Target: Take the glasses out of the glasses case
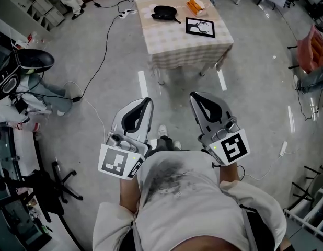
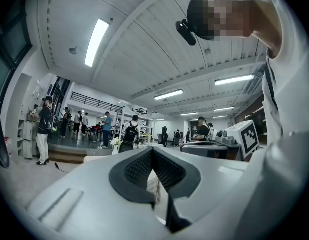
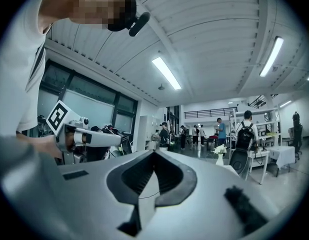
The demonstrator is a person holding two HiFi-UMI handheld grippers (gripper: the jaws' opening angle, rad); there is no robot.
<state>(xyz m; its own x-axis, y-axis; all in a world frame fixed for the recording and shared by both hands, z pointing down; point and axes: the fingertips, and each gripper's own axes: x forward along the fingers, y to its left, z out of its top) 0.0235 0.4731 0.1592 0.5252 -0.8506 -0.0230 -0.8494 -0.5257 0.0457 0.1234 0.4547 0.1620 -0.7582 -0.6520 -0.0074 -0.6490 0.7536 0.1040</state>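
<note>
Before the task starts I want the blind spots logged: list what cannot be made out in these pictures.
- Case, head view: too far and small to tell whether it is open or shut, or whether the glasses are inside.
- Orange thing beside it, head view: too small to identify.
- Framed picture, head view: its drawing is too small to read.
- Both gripper views: the case cannot be picked out in either.

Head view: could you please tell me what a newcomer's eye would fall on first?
First come the two white hand-held grippers side by side at bottom centre, the left claw and the right claw, both shut and empty. Beyond them, at the top of the view, stands a small table with a checked cloth. It bears a black oval glasses case, a small orange object and a black square card.
</note>
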